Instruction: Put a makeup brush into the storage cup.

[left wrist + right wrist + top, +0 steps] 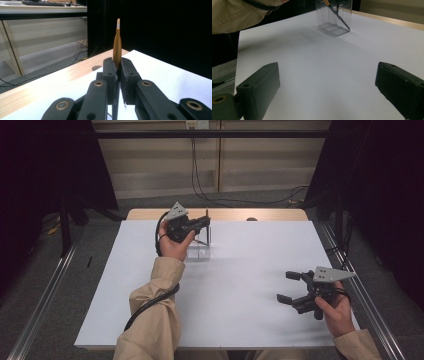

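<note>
My left gripper (205, 223) hovers over the far left of the white table top (240, 270), just above a clear plastic holder (201, 249). In the left gripper view its jaws (118, 65) are shut on a slim gold pen (117, 42) whose white tip points up. The holder (334, 18) has narrow compartments, and a dark pen (339, 17) leans inside one. My right gripper (285, 286) rests low near the right edge, open, with bare table between its black fingers (260, 82).
A strip of wooden table (220, 214) shows beyond the white sheet, with a small dark round spot (251, 219) in it. Cables (200, 180) lie on the floor behind. Metal rails (40, 300) run along both sides of the table.
</note>
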A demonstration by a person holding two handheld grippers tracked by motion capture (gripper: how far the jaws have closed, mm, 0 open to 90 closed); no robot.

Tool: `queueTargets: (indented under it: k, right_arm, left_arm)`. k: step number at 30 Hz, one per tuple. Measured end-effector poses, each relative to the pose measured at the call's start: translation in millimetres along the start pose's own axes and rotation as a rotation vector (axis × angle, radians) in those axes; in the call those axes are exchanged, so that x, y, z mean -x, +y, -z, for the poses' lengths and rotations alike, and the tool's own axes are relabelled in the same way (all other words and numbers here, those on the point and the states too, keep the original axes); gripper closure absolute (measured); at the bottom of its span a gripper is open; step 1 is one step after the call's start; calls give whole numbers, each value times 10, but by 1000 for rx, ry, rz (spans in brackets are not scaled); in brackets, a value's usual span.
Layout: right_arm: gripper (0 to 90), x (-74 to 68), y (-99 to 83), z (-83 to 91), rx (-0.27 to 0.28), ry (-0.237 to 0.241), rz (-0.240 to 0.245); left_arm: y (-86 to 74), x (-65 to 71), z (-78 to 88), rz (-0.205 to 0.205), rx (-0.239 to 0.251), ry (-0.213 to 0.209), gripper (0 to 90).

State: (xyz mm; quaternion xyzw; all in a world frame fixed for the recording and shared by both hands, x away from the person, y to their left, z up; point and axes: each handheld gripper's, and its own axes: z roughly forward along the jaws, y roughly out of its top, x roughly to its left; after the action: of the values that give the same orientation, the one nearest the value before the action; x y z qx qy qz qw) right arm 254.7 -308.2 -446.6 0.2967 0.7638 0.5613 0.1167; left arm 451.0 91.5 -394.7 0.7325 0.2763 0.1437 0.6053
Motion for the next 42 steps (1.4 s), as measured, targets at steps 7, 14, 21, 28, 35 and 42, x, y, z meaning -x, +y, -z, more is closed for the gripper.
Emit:
queueTargets:
  k: [7, 14, 21, 28, 35, 42]
  right_arm:
    - [53, -3, 4, 6, 3, 1, 1]
    - [53, -7, 20, 11, 9, 3, 5]
    - [53, -12, 26, 11, 8, 5, 9]
    - [53, -17, 28, 10, 8, 6, 11]
    - [53, -29, 30, -5, 5, 9, 14]
    - [53, -32, 27, -8, 2, 7, 14]
  left_arm:
    - [-39, 4, -21, 7, -2, 1, 836]
    - [-85, 20, -71, 11, -11, -3, 835]
    - [-83, 29, -72, 36, -8, -24, 714]
    - [-83, 31, -8, 76, 3, -52, 403]
    - [-74, 39, 78, 80, 1, -46, 230]
    - [-69, 71, 140, 61, -10, -60, 169]
